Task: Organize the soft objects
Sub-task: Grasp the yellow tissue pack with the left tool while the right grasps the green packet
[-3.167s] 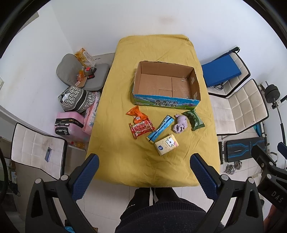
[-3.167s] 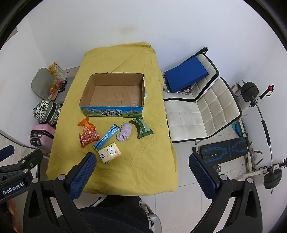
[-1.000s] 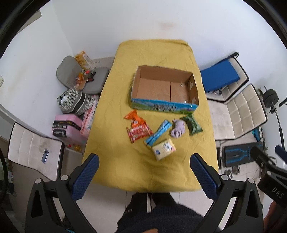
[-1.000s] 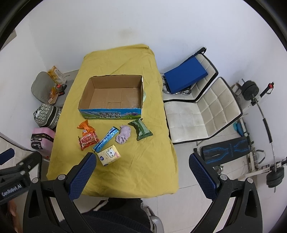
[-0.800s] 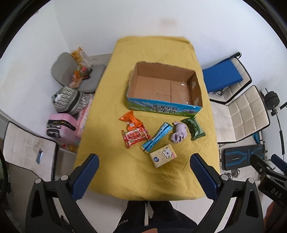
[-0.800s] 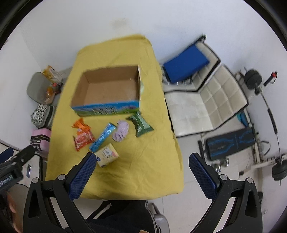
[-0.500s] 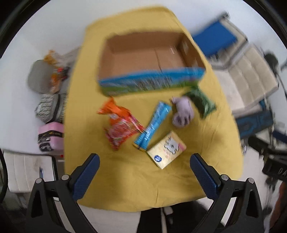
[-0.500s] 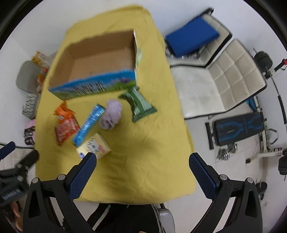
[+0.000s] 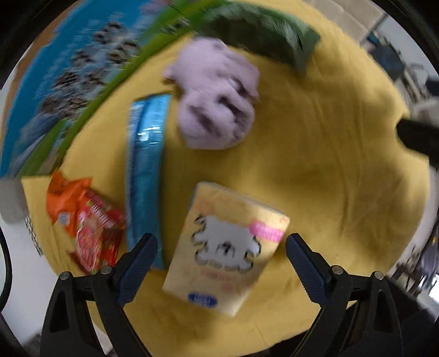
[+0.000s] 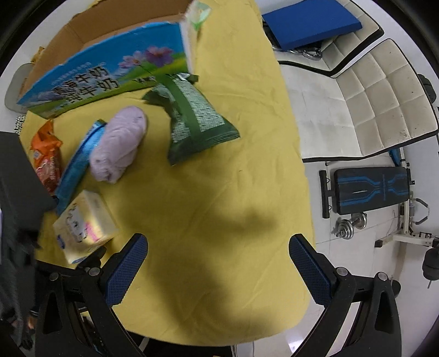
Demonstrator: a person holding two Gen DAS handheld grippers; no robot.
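A yellow tissue pack lies on the yellow tablecloth between the fingers of my open left gripper, which hovers just above it. Behind it lie a purple cloth, a blue packet, a red-orange snack bag and a green bag. My right gripper is open and empty over bare cloth, right of the tissue pack. The purple cloth, green bag and cardboard box lie ahead of it.
The cardboard box with a blue printed side stands behind the items. Right of the table are white padded chairs, a blue cushion, a bench and dumbbells on the floor.
Both grippers have dropped from high above the table to close over it. The left one now straddles the tissue pack. Both stay open.
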